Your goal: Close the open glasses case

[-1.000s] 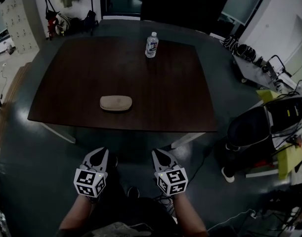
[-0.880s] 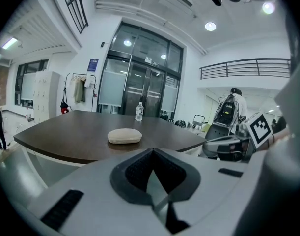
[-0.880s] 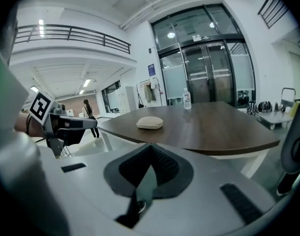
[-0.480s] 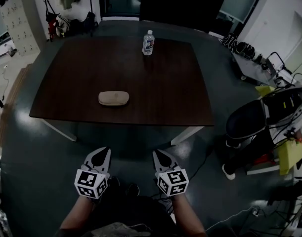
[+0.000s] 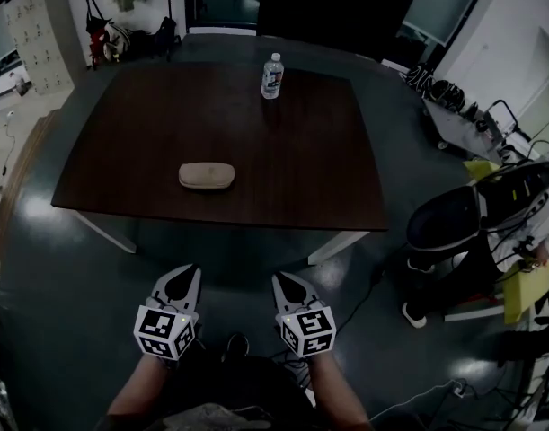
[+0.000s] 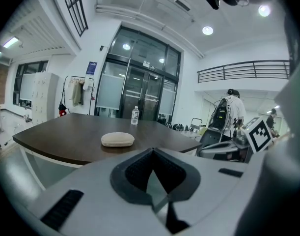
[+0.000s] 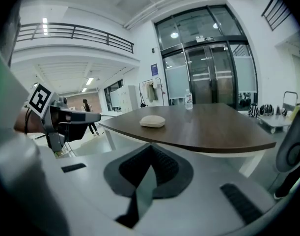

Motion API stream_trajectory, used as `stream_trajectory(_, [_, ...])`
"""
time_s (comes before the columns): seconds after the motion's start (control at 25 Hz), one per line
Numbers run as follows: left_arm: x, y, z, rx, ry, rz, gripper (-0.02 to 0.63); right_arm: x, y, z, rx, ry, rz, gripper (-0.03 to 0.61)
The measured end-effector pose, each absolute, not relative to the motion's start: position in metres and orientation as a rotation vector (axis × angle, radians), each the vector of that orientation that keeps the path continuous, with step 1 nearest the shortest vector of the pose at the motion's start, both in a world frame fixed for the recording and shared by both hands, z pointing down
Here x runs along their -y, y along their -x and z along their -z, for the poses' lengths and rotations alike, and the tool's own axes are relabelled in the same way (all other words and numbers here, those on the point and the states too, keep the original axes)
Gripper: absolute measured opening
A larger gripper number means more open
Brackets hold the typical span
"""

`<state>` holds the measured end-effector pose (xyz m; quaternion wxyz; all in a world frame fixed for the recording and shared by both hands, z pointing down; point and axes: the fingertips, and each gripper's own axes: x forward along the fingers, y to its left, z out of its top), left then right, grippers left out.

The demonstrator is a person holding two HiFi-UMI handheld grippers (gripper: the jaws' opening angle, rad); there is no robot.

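The beige glasses case (image 5: 207, 176) lies with its lid down on the dark wooden table (image 5: 301, 169), near the table's front left. It also shows as a low oval in the left gripper view (image 6: 118, 139) and the right gripper view (image 7: 152, 122). My left gripper (image 5: 186, 272) and right gripper (image 5: 281, 281) hang side by side below the table's front edge, over the floor, well short of the case. Both are shut with nothing between the jaws, as seen along the left gripper (image 6: 152, 154) and the right gripper (image 7: 150, 149).
A water bottle (image 5: 271, 76) stands upright near the table's far edge. A black office chair (image 5: 454, 227) sits to the right of the table, with yellow items and cables beyond it. Grey floor surrounds the table.
The table and case sit slightly farther up the head view than a second ago. Both grippers stay shut in about the same place.
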<state>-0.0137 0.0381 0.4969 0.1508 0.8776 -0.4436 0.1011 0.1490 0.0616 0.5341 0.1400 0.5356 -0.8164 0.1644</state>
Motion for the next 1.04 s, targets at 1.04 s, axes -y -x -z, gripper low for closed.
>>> stream_trajectory(1.04, [-0.040,0.023,-0.500,1.227,-2.538,-0.294,0.009,-0.065,-0.139,-0.527,2.349,-1.567,-0.443,-0.011])
